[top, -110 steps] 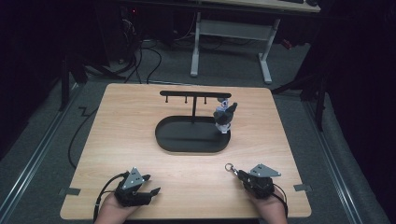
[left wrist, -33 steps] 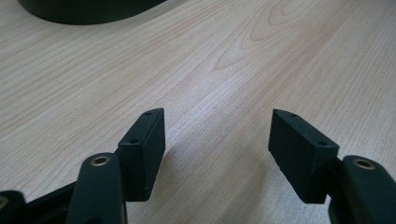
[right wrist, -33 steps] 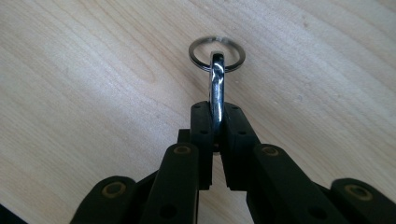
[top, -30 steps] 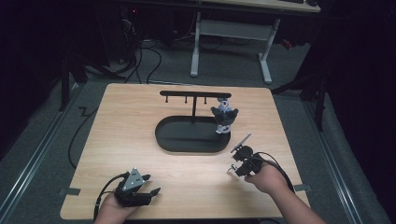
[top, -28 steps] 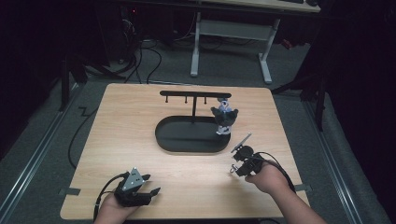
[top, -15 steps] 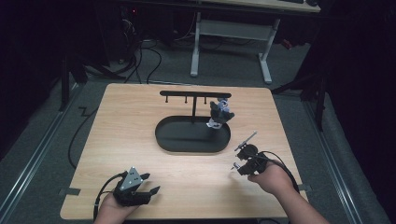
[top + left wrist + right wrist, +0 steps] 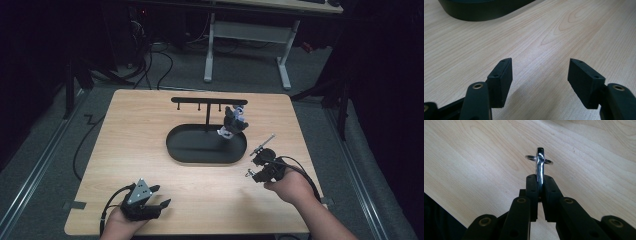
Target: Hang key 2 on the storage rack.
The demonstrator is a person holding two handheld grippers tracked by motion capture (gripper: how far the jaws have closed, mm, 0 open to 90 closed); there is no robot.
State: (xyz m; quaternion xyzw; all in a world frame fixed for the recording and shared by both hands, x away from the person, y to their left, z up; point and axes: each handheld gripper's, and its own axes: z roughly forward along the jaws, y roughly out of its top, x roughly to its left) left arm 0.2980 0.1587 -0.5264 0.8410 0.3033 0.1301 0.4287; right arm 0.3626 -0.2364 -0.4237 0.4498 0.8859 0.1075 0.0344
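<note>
A black stand with an oval base (image 7: 192, 150) and a hook bar (image 7: 200, 100) sits mid-table. A small grey and white keychain figure (image 7: 234, 121) hangs from the bar's right end, over the base. My right gripper (image 7: 254, 172), rolled on its side, hovers just right of the base's near end. It is shut on a shiny metal clasp (image 7: 540, 163) that carries a thin key ring (image 7: 532, 157) above the bare wood. At the near left my left gripper (image 7: 162, 196) rests open, and nothing lies between its fingertips (image 7: 501, 75).
The wooden table (image 7: 130, 130) has bare surface left of the stand and between the two grippers. A cable (image 7: 305, 172) loops from the right gripper toward the right edge. Beyond the table are a dark floor, cables and a white desk frame (image 7: 245, 35).
My right gripper has moved from the near edge forward toward the stand and rolled onto its side, still holding the clasp. The hanging figure has swung slightly. The left gripper stays put.
</note>
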